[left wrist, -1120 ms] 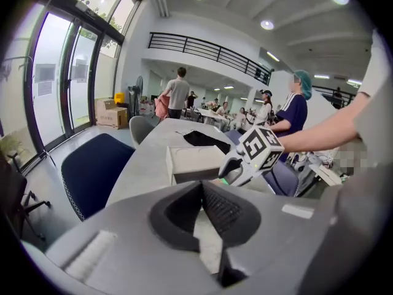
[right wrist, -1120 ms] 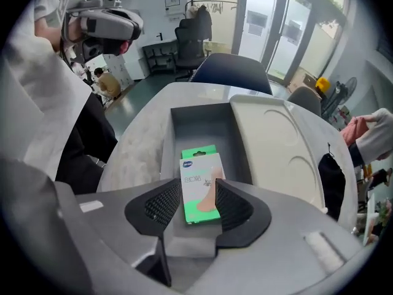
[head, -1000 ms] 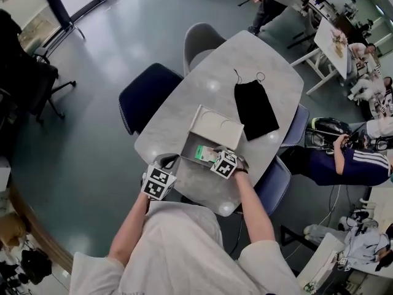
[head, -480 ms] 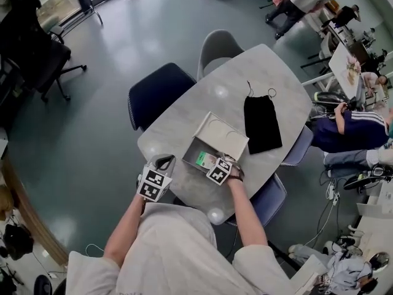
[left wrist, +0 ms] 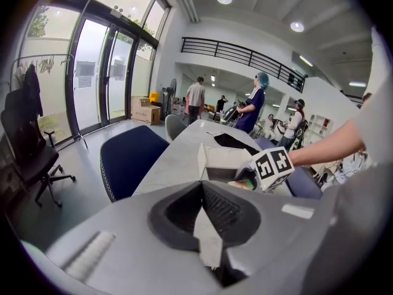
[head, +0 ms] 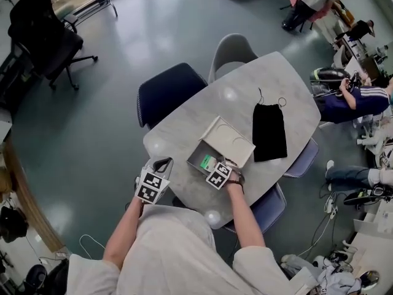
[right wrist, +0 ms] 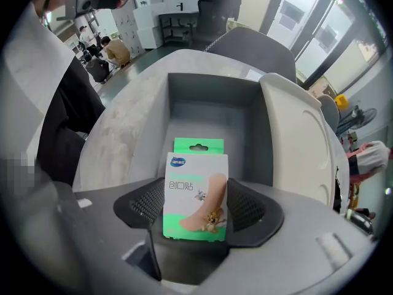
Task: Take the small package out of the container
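A grey open container [head: 198, 151] sits on the table with its pale lid [head: 230, 141] folded back. The small green and white package [right wrist: 196, 192] stands between the pads of my right gripper [right wrist: 196, 209] at the container's [right wrist: 209, 94] near end. The jaws are closing, and both pads meet the package's sides. In the head view the package [head: 207, 163] shows just beyond my right gripper [head: 216, 168]. My left gripper [head: 163, 163] hovers at the table's near left edge, apart from the container. Its jaws [left wrist: 202, 192] meet with nothing between them.
A black drawstring pouch [head: 269, 131] lies on the table [head: 184, 125] right of the container. A dark blue chair [head: 169, 91] and a grey chair [head: 232, 48] stand at the far side, and another blue chair [head: 270, 204] at the near right. People sit at desks to the right.
The head view has swung a little. My right gripper stays at the container's near end over the package, and the left gripper keeps its place at the table edge.
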`<state>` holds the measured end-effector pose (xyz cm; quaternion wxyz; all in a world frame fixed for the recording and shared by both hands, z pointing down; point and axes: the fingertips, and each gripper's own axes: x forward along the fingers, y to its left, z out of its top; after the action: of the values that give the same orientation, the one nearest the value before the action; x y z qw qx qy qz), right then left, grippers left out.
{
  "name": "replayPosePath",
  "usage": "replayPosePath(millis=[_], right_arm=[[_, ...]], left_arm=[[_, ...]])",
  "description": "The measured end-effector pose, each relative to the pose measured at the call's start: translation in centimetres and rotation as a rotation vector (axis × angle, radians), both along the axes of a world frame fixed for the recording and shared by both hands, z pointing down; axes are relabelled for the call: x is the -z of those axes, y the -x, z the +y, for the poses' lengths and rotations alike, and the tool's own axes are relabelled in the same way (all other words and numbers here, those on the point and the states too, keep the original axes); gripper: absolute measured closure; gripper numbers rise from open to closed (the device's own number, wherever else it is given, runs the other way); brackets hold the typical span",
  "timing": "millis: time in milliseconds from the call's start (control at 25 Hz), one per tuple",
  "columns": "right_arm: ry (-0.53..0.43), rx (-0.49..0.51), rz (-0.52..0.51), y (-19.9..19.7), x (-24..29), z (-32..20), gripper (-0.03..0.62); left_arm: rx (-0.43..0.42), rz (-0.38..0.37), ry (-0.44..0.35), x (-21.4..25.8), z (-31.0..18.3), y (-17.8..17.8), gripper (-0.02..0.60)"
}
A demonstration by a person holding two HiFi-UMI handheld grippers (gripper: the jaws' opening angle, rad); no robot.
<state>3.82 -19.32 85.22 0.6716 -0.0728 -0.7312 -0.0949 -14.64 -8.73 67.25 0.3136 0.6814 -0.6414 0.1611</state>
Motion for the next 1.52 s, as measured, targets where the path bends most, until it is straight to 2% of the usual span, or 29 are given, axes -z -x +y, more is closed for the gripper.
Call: replayPosePath(millis=[240, 720, 1520], right_arm=[[0.038, -0.020, -0.017, 0.4, 0.1, 0.3, 0.275], [0.069, -0.103, -0.107, 1.1, 0.2, 0.3, 0.276], [0.080, -0.151, -0.165, 1.9, 1.2, 0.2, 0.281]], left_arm=[[0.005, 0.001, 0.014, -0.4, 0.6, 0.2, 0.528], [-0.095, -0.004, 0.008, -0.2, -0.1, -2.4, 0.528], [-0.113, -0.021, 0.010, -0.1, -0.4, -3.5, 0.528]])
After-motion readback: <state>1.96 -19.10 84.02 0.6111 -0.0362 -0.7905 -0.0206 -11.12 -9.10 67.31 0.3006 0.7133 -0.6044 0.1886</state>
